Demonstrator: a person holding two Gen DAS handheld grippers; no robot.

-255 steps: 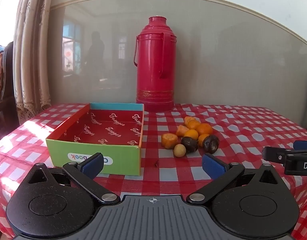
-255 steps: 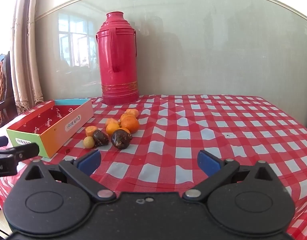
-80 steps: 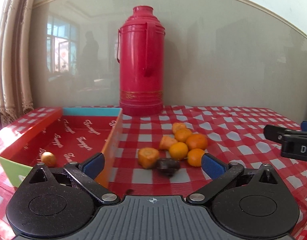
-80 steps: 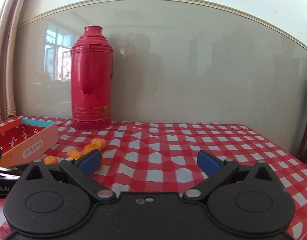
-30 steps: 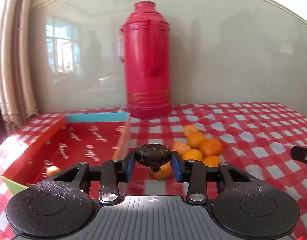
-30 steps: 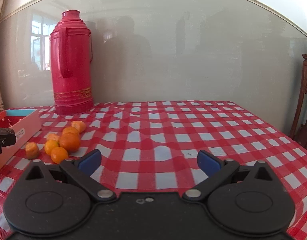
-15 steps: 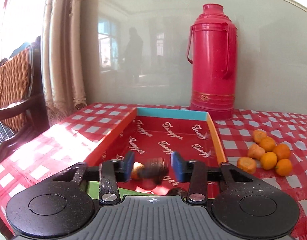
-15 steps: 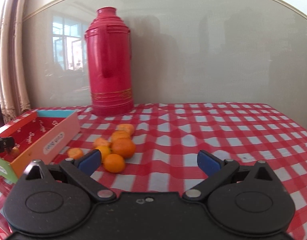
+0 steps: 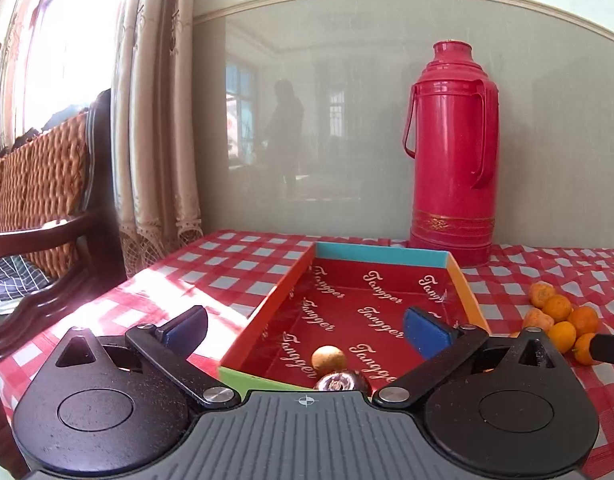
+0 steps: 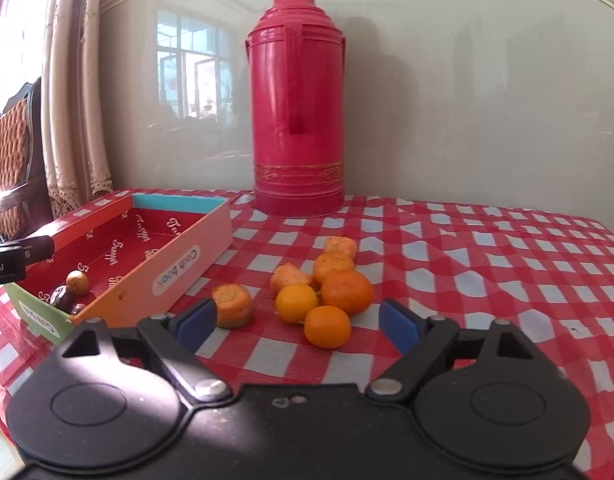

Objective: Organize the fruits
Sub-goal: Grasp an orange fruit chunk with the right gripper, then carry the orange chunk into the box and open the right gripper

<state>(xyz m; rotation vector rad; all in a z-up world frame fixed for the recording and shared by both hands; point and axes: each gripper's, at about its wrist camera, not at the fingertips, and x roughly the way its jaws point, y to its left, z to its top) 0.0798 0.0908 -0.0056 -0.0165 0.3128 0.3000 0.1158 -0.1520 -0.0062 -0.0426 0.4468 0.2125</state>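
The left tongs point(image 9: 305, 330) stand wide apart with nothing between their blue pads, poised over the near end of a shallow cardboard box point(image 9: 461, 280). The box is rectangular, with a glossy red printed lining, a turquoise far wall, orange long walls and a green near wall. Inside it, just ahead of the left tongs and low between their arms, lie a small round tan fruit point(image 9: 328, 359) with a matte skin and, touching it on the near side, a dark shiny brown fruit point(image 9: 339, 382), partly hidden by the tongs' body.

The right tongs point(image 10: 297, 324) are also spread wide and empty, held above the desk point(image 10: 487, 248), which wears a smooth red-and-white checked cloth. Directly ahead of them, between the pads, sits a loose cluster of small oranges point(image 10: 347, 292), round with dimpled skins; two look peeled or rough-topped, and one squat piece point(image 10: 231, 306) lies just past the left pad. To the left of the right tongs the box shows its orange outer wall with a white oval label, and both fruits are seen at its near corner.

Beyond the fruit, straight ahead of the right tongs, stands a tall red plastic thermos point(image 10: 299, 108), cylindrical with a ribbed shoulder, a side handle and a gold band near its base.
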